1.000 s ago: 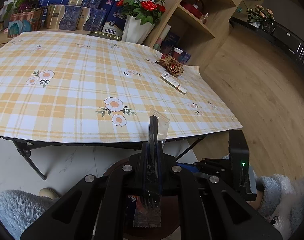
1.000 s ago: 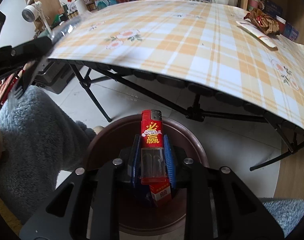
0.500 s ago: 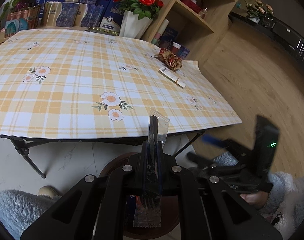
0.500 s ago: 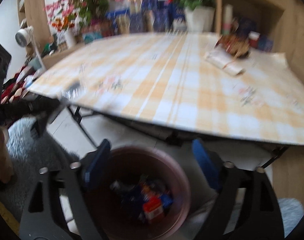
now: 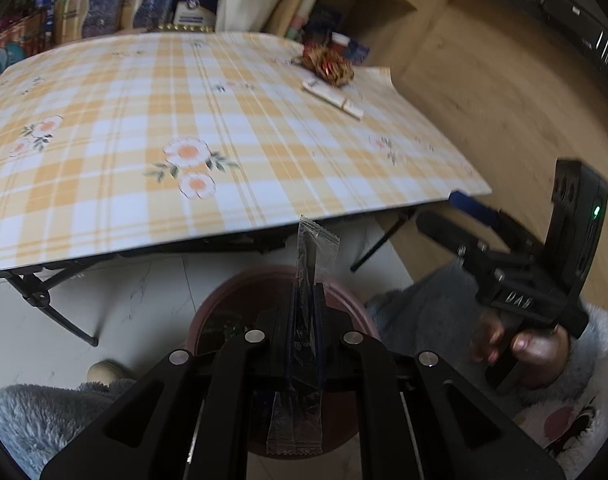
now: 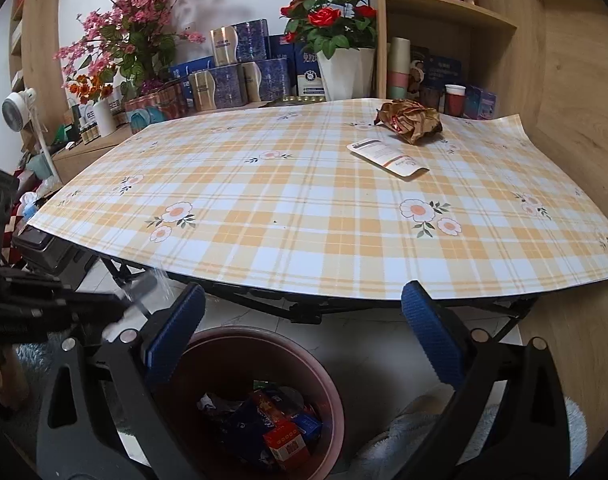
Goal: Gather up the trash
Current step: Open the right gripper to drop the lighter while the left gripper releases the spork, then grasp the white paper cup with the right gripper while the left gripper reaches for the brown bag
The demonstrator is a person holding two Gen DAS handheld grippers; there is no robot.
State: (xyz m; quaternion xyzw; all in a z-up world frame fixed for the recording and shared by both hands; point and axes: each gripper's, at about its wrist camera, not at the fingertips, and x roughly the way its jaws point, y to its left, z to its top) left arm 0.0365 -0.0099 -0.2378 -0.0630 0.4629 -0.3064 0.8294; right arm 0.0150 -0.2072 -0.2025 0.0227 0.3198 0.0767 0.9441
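My left gripper (image 5: 306, 292) is shut on a clear plastic wrapper (image 5: 314, 240) with a dark fork inside, held upright over the brown bin (image 5: 232, 292). My right gripper (image 6: 300, 300) hangs above the same bin (image 6: 208, 344). Its jaws are opening wide with nothing between the blue pads (image 6: 176, 336). In the bin lie a red lighter (image 6: 288, 444) and other packets. On the far right of the plaid table (image 6: 304, 220) sit a crumpled brown wrapper (image 6: 410, 122) and a white sachet (image 6: 386, 158). The left gripper (image 6: 116, 304) shows at the left edge of the right wrist view.
Black folding legs (image 6: 288, 312) run under the table just behind the bin. Flower vases (image 6: 346, 68), tins and boxes line the table's far edge, with a wooden shelf (image 6: 448, 12) at the right. Grey fleece sleeves (image 5: 44, 412) lie near both grippers.
The right gripper let go of the red lighter, which now lies in the bin, then opened wide and lifted to face the table. The left gripper sank over the bin, still holding the wrapper.
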